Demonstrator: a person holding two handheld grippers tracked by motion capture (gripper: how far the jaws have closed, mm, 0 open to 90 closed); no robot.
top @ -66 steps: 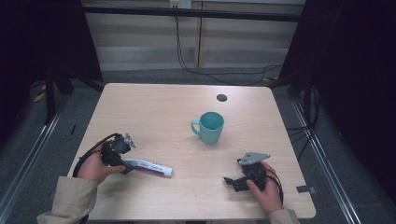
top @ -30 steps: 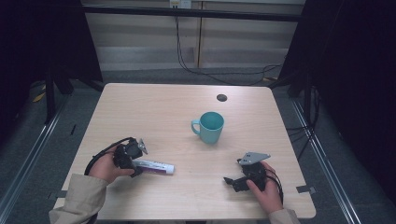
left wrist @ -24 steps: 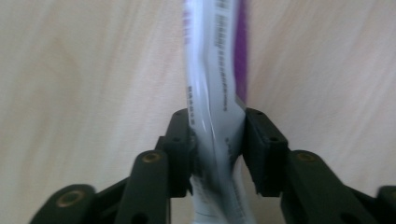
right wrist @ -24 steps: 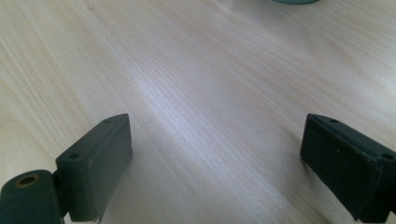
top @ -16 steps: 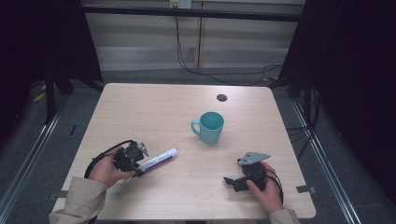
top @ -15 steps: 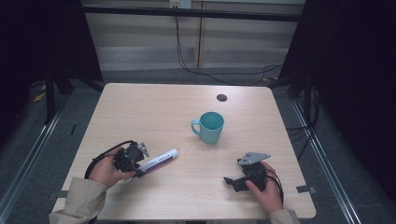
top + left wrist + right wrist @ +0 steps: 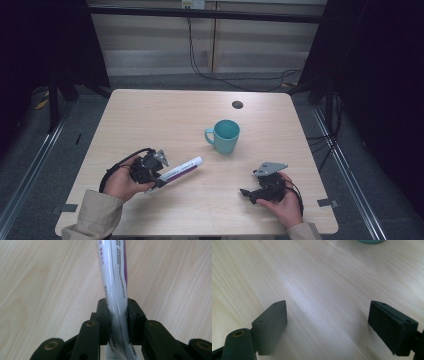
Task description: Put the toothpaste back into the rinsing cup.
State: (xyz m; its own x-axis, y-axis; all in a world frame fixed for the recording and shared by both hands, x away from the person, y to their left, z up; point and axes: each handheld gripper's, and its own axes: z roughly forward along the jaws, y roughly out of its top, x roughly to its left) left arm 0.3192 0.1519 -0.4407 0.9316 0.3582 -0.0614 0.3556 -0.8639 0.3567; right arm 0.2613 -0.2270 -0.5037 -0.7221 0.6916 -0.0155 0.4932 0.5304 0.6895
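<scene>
1. High view has the left gripper (image 7: pixel 156 172) at lower left of the frame, clamped on the flat tail end of a white-and-purple toothpaste tube (image 7: pixel 181 169); the capped end points up-right toward the teal mug (image 7: pixel 223 135) at centre.

2. Left gripper view, close up: the left gripper (image 7: pixel 117 322) has both pads pinching the tube (image 7: pixel 113 285) so hard that its soft wall bends between them. The jaws have just been closing, and they are tight on it now.

3. Right gripper (image 7: pixel 250 193) sits at lower right of the high view, resting in the hand near the table edge. In the right gripper view its jaws (image 7: pixel 327 327) stand wide with bare wooden table (image 7: pixel 324 285) between them; they have just been closing slightly, holding nothing.

4. Risk, as I read it: the grip is far back on the tail, so the heavy capped end could droop or swing, and the tube could pivot in the pads.

5. Another risk: squeezing a soft tube this hard could force paste toward the cap.

6. Only the high view gives tube-to-mug spacing, clearly apart. Only the left gripper view reveals the crease. The right gripper view catches just the mug's base (image 7: pixel 370 241) at its top edge.
</scene>
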